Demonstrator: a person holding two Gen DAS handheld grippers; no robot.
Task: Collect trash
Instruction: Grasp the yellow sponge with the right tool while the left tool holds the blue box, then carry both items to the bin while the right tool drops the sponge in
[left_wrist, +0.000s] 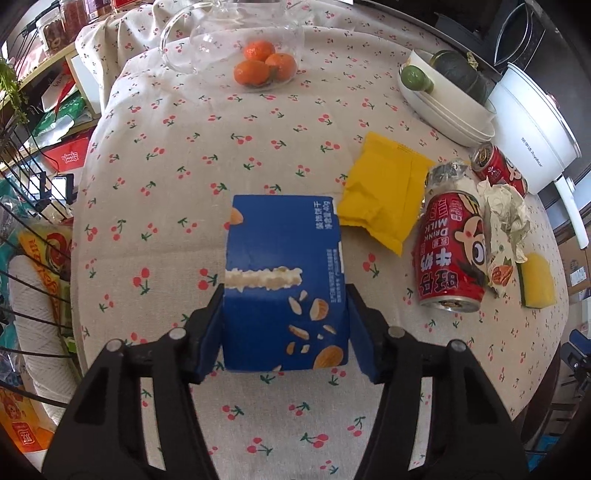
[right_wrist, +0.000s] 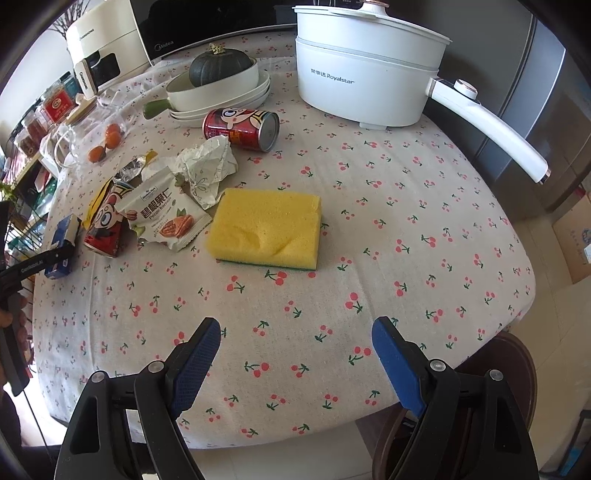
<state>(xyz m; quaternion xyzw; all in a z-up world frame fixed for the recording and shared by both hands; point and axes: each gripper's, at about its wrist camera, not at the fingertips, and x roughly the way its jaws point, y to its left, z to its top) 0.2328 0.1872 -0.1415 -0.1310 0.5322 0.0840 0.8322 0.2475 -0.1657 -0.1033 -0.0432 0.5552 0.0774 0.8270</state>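
Observation:
A blue snack box (left_wrist: 284, 280) lies on the cherry-print tablecloth (left_wrist: 166, 229), and my left gripper (left_wrist: 286, 325) is shut on it, one blue pad pressed to each long side. To its right lie a yellow packet (left_wrist: 384, 192), a red milk can (left_wrist: 450, 251), crumpled paper (left_wrist: 506, 210) and a second red can (left_wrist: 498, 166). In the right wrist view a pecan wrapper (right_wrist: 166, 214) leans on the near can (right_wrist: 105, 229). My right gripper (right_wrist: 295, 354) stands open over bare cloth, with a yellow sponge (right_wrist: 266, 229) ahead of it.
A glass jug (left_wrist: 229, 40) and oranges (left_wrist: 264, 62) stand at the far side. Stacked white bowls (right_wrist: 221, 92) hold a dark pumpkin (right_wrist: 219, 66). A white electric pot (right_wrist: 369, 70) has a long handle (right_wrist: 491, 133). A wire rack (left_wrist: 33, 229) stands beside the table's left edge.

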